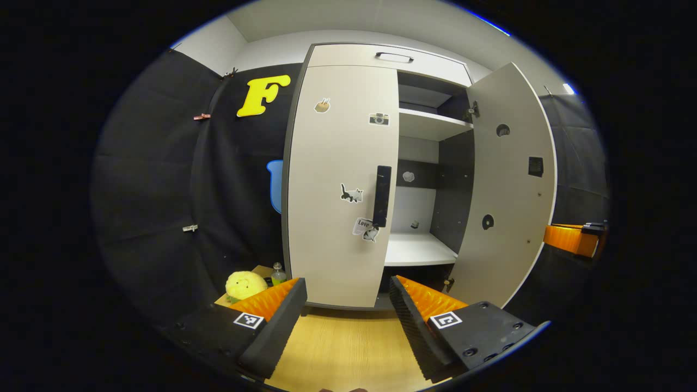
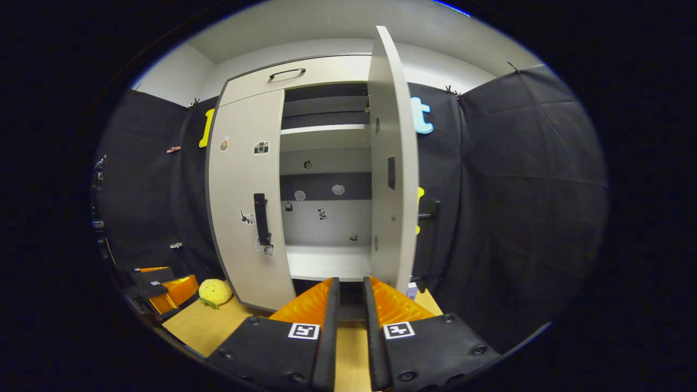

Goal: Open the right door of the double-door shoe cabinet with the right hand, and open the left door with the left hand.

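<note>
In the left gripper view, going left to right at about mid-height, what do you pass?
Cat sticker → black handle of the closed left door → open cabinet interior → swung-open right door → the right gripper at the far edge.

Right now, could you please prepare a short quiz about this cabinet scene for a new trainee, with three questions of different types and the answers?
1. True or false: the right door of the shoe cabinet stands open.
2. Multiple choice: the left gripper is A) shut on the left door's handle, B) open and apart from the left door, C) shut on the plush toy.
3. Fill in: the yellow plush toy lies on the wooden surface to the ____ of the cabinet, in the left gripper view.

Key: 1 true; 2 B; 3 left.
</note>
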`<state>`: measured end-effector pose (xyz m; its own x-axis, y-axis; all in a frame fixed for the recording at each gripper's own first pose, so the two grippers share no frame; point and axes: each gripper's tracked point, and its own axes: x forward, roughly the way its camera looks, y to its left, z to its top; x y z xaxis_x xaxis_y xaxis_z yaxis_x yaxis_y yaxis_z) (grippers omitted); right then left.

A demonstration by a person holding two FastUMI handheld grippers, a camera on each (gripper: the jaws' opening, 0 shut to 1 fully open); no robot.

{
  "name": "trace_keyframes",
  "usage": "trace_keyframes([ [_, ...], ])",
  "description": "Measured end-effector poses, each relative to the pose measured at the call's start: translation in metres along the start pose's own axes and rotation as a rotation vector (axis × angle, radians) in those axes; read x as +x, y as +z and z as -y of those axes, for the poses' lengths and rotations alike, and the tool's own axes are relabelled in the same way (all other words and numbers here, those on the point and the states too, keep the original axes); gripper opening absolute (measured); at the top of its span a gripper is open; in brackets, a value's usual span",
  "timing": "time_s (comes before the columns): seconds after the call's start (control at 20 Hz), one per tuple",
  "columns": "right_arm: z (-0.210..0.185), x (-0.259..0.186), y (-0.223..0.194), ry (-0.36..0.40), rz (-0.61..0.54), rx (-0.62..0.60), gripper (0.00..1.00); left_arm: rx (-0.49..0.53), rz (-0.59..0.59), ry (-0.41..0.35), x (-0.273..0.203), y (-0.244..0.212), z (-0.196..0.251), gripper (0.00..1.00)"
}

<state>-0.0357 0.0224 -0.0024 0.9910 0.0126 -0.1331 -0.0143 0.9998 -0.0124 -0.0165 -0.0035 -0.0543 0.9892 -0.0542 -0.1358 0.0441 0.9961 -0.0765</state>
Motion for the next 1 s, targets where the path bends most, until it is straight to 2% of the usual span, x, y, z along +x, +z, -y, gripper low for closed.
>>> trace_keyframes([
  [0.05, -0.013, 0.004, -0.002, 0.000, 0.004, -0.004, 0.32, 0.000, 0.002, -0.017, 0.008, 0.003, -0.005, 0.95],
  [0.2, -0.040, 0.016, -0.007, -0.020, -0.004, -0.035, 0.71, 0.003, 0.008, -0.062, 0.029, 0.011, -0.018, 0.95],
  [0.25, -0.046, 0.019, -0.009, -0.025, -0.007, -0.035, 0.73, 0.002, 0.009, -0.076, 0.035, 0.015, -0.021, 0.95],
  [0.35, -0.054, 0.022, -0.010, -0.039, 0.001, -0.037, 0.84, -0.003, 0.019, -0.096, 0.046, 0.021, -0.023, 0.95],
  [0.4, -0.059, 0.023, -0.012, -0.035, 0.002, -0.036, 0.94, -0.004, 0.022, -0.100, 0.053, 0.024, -0.024, 0.95],
  [0.5, -0.062, 0.030, -0.018, -0.034, -0.002, -0.043, 0.99, -0.002, 0.031, -0.108, 0.068, 0.032, -0.022, 0.95],
  [0.7, -0.057, 0.035, -0.034, -0.032, -0.028, -0.041, 0.98, 0.007, 0.043, -0.104, 0.106, 0.049, -0.008, 0.95],
  [1.0, -0.040, 0.045, -0.037, 0.013, -0.018, -0.031, 0.98, -0.021, 0.067, -0.128, 0.164, 0.078, 0.034, 0.95],
])
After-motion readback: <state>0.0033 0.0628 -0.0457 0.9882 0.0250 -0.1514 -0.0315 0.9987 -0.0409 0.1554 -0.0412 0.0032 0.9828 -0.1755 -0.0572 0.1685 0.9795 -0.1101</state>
